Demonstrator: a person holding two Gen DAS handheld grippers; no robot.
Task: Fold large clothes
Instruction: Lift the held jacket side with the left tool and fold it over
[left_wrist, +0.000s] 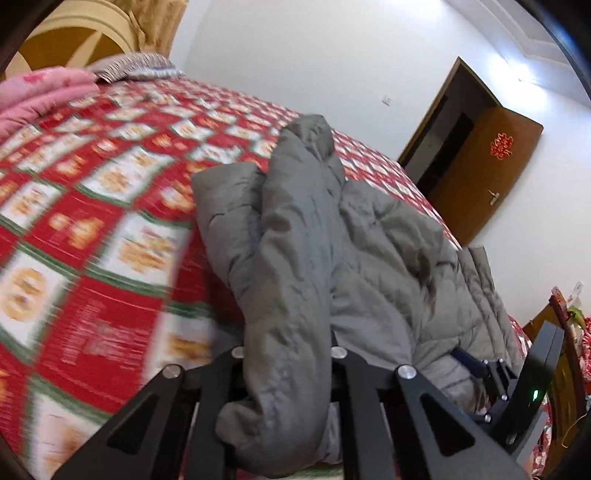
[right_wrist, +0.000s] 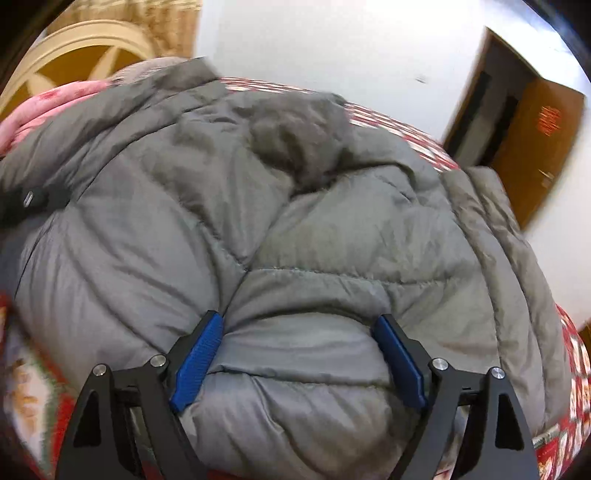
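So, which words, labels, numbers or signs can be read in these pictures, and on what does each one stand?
Red paper sign on the brown door: a Chinese character emblem that looks like "囍"; it is only an orange smear in the right wrist view.
Red patterned bedspread: dark rows like print in its red squares, too blurred to read.
Grey padded jacket: no label or brand shows.
Nothing else readable in either view.

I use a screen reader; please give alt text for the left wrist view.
The left gripper is shut on a sleeve-like fold of a grey padded jacket, which lies on a red patterned bedspread. A brown door stands open behind.
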